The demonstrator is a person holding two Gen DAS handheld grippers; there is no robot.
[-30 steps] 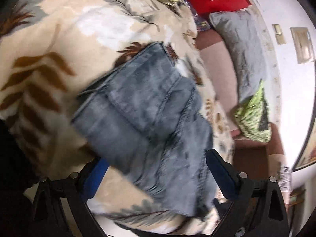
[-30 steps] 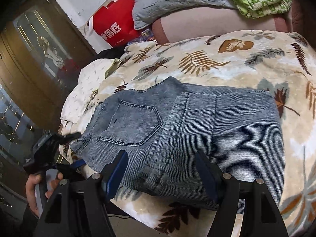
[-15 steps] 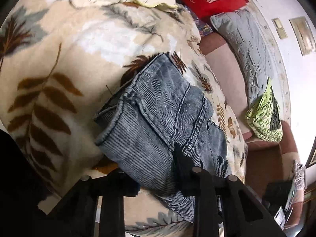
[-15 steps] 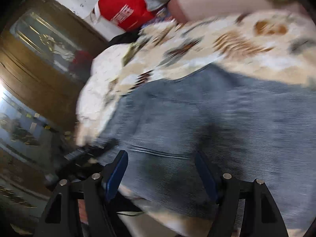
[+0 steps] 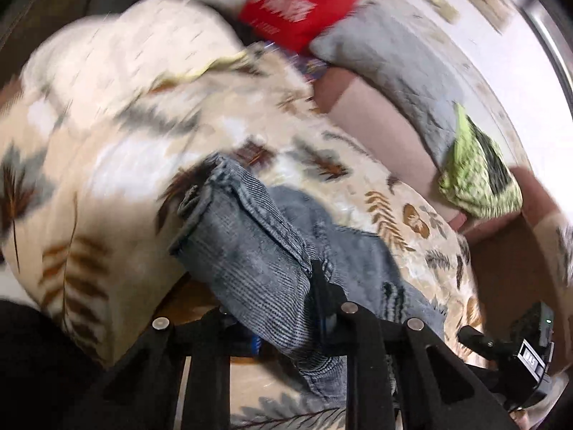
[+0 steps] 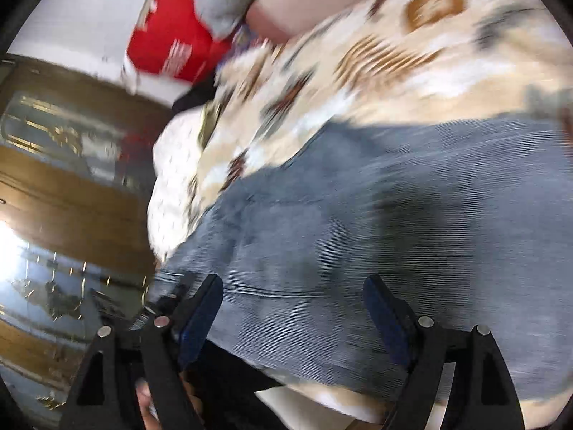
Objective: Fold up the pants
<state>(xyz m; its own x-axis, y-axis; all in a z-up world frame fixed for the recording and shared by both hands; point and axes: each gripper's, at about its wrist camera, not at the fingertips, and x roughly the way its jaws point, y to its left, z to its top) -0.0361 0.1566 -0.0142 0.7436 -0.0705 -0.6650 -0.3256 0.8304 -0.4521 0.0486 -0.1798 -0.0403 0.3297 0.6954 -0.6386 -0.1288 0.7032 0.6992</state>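
Two tools | my left tool [image 5: 286,326] closing, pinching jeans [image 5: 250,251] | right tool [image 6: 293,308] opening, empty | denim heavy, floppy; grip hem at 6 o'clock

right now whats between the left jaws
A bunched fold of the blue jeans sits between the left gripper jaws, which are closing on it; the left wrist view shows this.

The right gripper [image 6: 292,317], black-framed with blue pads, hangs over a pair of ribbed grey-blue denim pants [image 6: 412,222], its jaws opening and nothing pinched between them. The pants lie on a cream fleece blanket printed with brown and grey leaves [image 6: 422,82] (everything is motion-blurred). Beyond sit a red bag with white lettering [image 6: 172,50] and a brown wooden cabinet with glass panels [image 6: 64,165].
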